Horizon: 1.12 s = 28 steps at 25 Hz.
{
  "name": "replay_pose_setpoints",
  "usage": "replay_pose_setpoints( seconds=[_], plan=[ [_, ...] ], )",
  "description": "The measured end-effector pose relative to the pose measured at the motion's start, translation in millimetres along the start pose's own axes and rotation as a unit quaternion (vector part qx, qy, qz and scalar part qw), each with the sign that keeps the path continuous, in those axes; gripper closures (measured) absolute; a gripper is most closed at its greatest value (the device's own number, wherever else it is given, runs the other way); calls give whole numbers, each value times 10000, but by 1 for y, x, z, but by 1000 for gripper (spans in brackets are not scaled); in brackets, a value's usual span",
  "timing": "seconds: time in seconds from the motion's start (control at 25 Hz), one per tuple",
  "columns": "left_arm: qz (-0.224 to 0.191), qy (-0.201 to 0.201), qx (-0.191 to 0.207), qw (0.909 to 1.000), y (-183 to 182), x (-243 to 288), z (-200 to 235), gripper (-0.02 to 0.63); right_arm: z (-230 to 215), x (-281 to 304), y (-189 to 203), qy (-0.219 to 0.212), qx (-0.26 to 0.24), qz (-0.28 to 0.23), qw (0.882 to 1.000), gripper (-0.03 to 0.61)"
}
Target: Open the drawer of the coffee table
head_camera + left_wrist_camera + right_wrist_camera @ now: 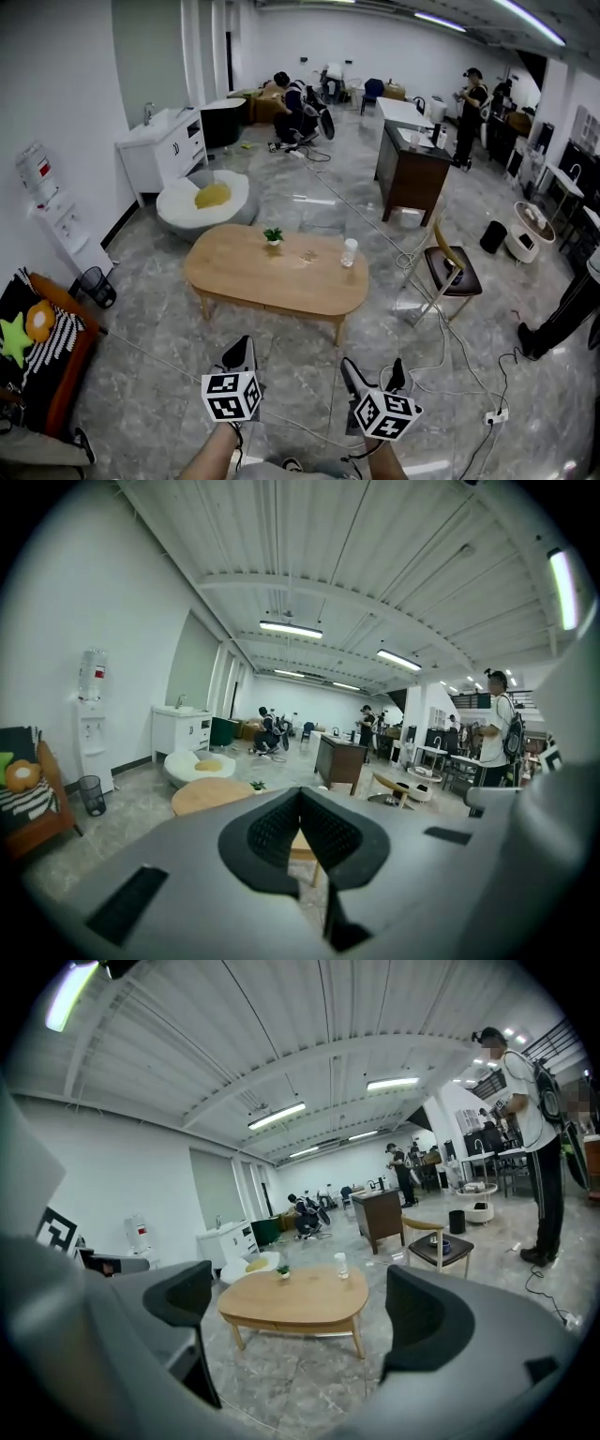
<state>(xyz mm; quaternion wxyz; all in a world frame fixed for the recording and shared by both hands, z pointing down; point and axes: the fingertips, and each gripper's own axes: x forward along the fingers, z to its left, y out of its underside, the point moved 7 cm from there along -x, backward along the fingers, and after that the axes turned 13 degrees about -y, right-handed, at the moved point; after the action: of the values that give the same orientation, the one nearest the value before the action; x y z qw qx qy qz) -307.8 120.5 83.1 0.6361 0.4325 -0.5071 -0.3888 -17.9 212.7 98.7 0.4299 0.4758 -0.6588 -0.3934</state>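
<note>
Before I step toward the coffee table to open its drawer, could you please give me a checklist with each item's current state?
1. Right gripper open and empty: ok.
2. Left gripper open: not ok, jaws together.
3. Coffee table within reach: not ok, it stands well ahead.
4. Drawer handle spotted: cannot tell.
5. Floor path free: not ok, a cable crosses it.
6. Potted plant and clear cup upright: ok.
</note>
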Motion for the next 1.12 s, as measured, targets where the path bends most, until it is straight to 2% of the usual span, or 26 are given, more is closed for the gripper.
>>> replay_pose_setpoints(
  seconds=[0.28,0.48,0.88,1.12],
  plan=[
    [136,-132,-210,9996,6,29,22,623,-4,29,9,95,61,240,9996,-6],
    [185,-302,-293,9989,3,62,35,623,-14,73,4,29,74,262,9996,-6],
    [148,-408,-209,9988,-48,188,34,623,-46,211,-43,-213,16,296,9993,-6],
    [285,-254,-87,9992,-69,267,12,622,-79,279,-66,-221,79,381,9990,-6]
  ],
)
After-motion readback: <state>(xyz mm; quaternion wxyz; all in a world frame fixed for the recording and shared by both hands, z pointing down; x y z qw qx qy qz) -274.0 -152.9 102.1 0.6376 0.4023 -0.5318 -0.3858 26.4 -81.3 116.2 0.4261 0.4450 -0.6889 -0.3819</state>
